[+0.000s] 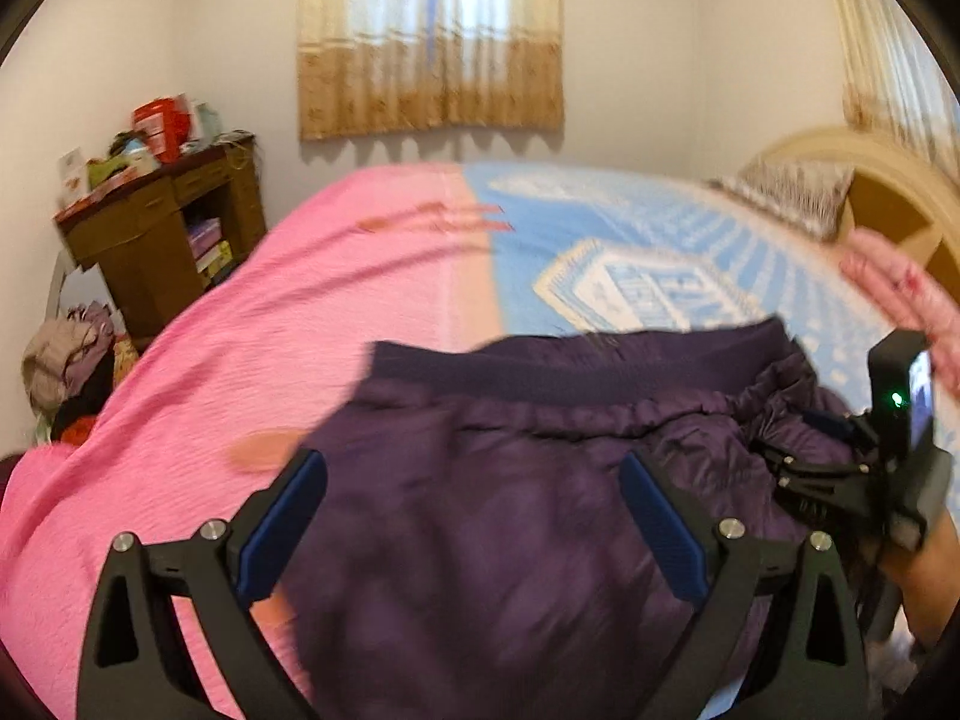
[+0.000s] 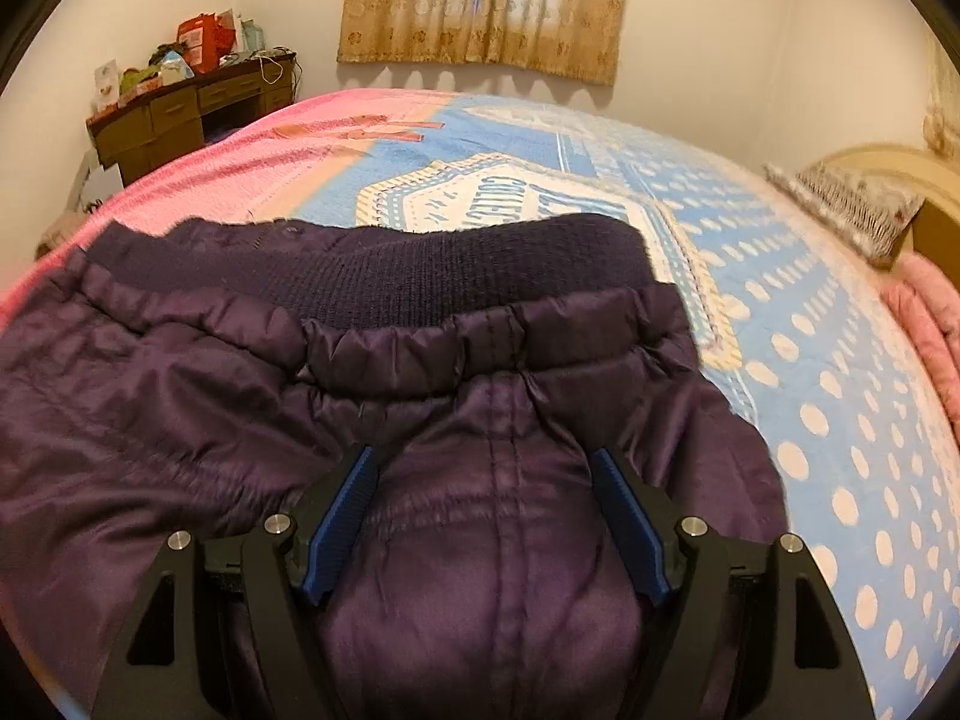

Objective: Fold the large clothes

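Both pairs of fingers stand spread with nothing pinched: your left gripper hangs over the purple padded garment without pressing it, and your right gripper has its blue pads to either side of the middle seam, the fabric bulging up between them but, as I judge, not squeezed.

You have the garment lying on the bed, close in front of you, its ribbed knit band at the far edge. It looks light, soft and puffy, with a shiny shell that will probably slip, so a shallow pinch may slide off (a deep bite is safer). Take hold, I think, at the gathered elastic seam or at the knit band, where the cloth is thicker and less slippery.

Beyond the garment the pink and blue cover is free. Further to the right lie a folded pink blanket and a pillow by the headboard; a cluttered desk stands at the far left wall, well apart. Nothing blocks a fold.
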`<move>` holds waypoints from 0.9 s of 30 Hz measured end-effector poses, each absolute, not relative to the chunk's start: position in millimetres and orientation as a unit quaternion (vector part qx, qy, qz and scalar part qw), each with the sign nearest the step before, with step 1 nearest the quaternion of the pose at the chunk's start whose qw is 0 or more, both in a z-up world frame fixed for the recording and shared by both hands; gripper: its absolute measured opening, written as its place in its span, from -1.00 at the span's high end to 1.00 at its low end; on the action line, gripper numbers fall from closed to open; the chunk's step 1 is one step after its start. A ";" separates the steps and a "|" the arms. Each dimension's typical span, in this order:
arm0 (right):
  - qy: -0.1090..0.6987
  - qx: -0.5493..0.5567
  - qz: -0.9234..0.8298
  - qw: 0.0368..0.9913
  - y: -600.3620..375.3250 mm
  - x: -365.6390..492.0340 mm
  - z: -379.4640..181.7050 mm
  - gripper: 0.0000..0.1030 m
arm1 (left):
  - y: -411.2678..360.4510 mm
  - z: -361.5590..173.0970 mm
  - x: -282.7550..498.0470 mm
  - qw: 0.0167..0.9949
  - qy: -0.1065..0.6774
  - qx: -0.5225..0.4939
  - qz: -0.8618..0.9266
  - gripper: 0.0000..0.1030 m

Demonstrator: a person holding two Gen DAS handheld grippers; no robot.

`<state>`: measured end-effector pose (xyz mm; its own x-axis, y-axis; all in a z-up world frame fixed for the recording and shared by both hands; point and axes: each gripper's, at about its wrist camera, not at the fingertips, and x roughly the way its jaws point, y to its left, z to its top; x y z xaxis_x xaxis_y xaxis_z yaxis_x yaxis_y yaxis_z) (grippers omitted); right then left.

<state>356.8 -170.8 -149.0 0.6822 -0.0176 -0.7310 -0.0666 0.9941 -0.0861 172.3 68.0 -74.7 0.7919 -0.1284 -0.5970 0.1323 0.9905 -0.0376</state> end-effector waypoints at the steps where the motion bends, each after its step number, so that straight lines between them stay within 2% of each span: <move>1: 0.397 -0.043 0.003 0.917 -172.7 350.9 -139.7 -0.55 | 84.0 -72.8 163.1 0.948 0.311 -0.010 -0.071 -1.00; 4: 0.358 -0.014 0.019 0.933 -164.7 331.1 -111.6 -0.72 | 136.8 -79.5 144.2 0.946 0.306 -0.067 -0.078 -1.00; 9: 0.333 -0.041 0.079 0.939 -124.6 323.5 -103.2 -0.74 | 190.3 -135.2 150.8 0.901 0.351 -0.227 -0.118 -1.00; 15: 0.347 -0.058 0.091 0.932 -109.2 330.0 -126.7 -0.74 | 190.0 -179.0 176.2 0.846 0.361 -0.347 -0.181 -1.00; 22: 0.346 -0.043 0.099 0.932 -109.3 326.9 -138.8 -0.74 | 158.0 -180.2 207.1 0.882 0.382 -0.241 -0.136 -1.00; 27: 0.343 -0.047 0.100 0.933 -105.5 326.7 -147.0 -0.77 | 152.6 -181.0 219.2 0.886 0.374 -0.232 -0.143 -1.00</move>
